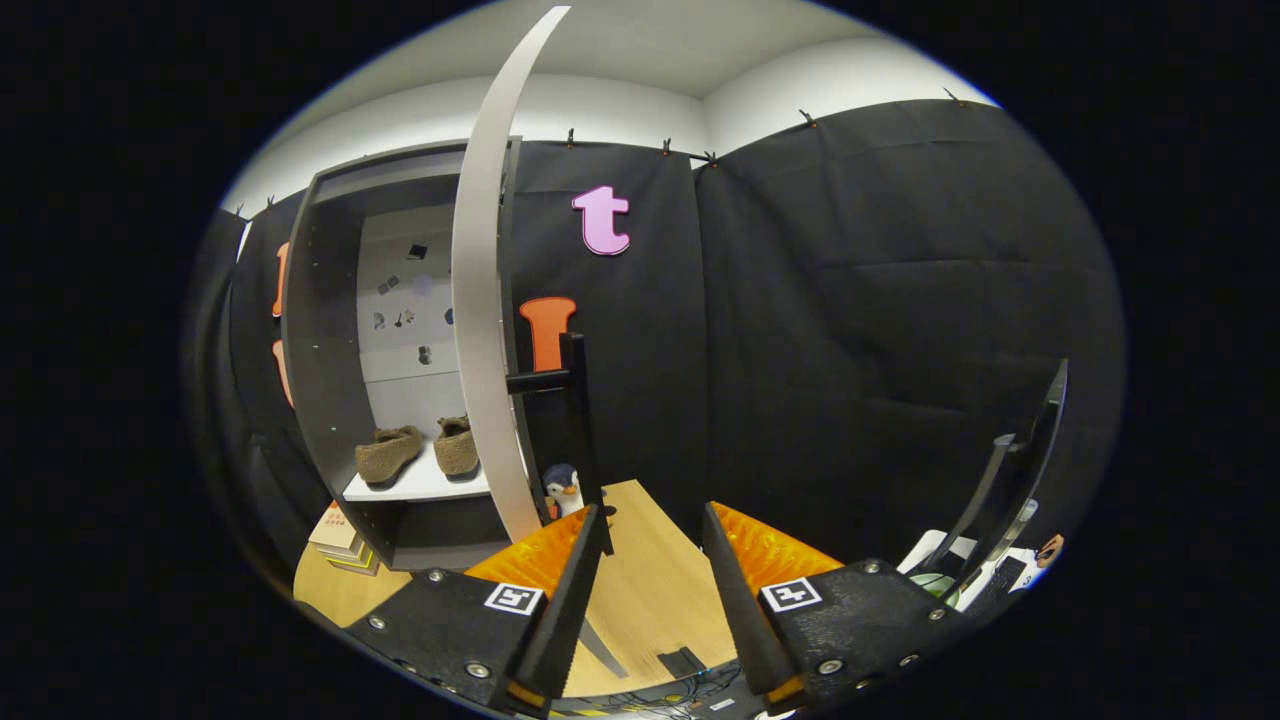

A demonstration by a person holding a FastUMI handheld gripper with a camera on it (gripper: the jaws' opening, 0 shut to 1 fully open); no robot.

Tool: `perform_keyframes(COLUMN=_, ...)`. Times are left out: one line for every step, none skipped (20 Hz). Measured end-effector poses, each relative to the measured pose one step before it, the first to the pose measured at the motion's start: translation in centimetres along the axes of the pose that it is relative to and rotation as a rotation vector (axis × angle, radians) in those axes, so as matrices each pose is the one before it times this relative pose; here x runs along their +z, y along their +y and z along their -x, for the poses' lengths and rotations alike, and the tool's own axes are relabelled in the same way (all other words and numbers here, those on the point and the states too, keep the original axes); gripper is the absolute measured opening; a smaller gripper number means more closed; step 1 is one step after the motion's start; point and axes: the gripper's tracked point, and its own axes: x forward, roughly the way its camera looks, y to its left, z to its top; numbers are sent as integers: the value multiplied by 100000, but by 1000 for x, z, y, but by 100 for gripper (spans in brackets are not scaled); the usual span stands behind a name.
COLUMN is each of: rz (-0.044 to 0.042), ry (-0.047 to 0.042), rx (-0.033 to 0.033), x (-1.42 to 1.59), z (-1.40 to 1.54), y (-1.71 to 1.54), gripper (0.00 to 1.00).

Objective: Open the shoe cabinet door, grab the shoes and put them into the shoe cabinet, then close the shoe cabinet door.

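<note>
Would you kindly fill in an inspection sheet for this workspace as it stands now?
Surface: pale wood floor, bare just ahead of the fingers.
Job's things: shoe cabinet open; its door swung wide, edge-on, black handle facing the gripper; two brown shoes side by side on its white shelf.
Clutter: penguin toy at the door's foot; stacked books beside the cabinet.
Gripper: gripper open, nothing between the fingers.
Cables: dark wires on the floor near the gripper.
Surroundings: black cloth wall.
</note>
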Motion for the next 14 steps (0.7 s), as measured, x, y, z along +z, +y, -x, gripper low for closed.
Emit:
perform_keyframes(rz=146, ry=-977, rx=-153, x=191, z=60, y=31, gripper=65)
perform_keyframes(rz=14, ry=-491, rx=27, x=165, z=135, y=202, gripper=65)
perform_keyframes(rz=-100, ry=-200, rx=63, x=-14, z=115, y=105, gripper=65)
perform_keyframes(rz=0, ry=-101, rx=-59, x=-48, z=27, y=66, gripper=65)
perform_keyframes(rz=427, ry=-94, rx=-83, x=-38, z=79, y=56, gripper=65)
perform_keyframes(rz=424, ry=-471, rx=-453, x=77, z=42, y=-25, gripper=65)
perform_keyframes(rz=310, ry=-217, rx=-464, x=97, z=49, y=2, gripper=65)
perform_keyframes(rz=385, ry=-561, rx=-213, x=27, z=34, y=164, gripper=65)
perform_keyframes(rz=525, ry=-227, rx=67, x=-13, z=158, y=197, gripper=65)
perform_keyframes(rz=493, ry=-878, rx=490, x=59, z=237, y=309, gripper=65)
perform_keyframes(rz=-150, ry=-263, rx=780, x=58, z=256, y=397, gripper=65)
perform_keyframes(rz=-731, ry=-53, rx=979, x=-48, z=254, y=644, gripper=65)
perform_keyframes(rz=-720, ry=-49, rx=1423, x=-23, z=304, y=646, gripper=64)
perform_keyframes(rz=-872, ry=-353, rx=1591, x=-102, z=278, y=690, gripper=64)
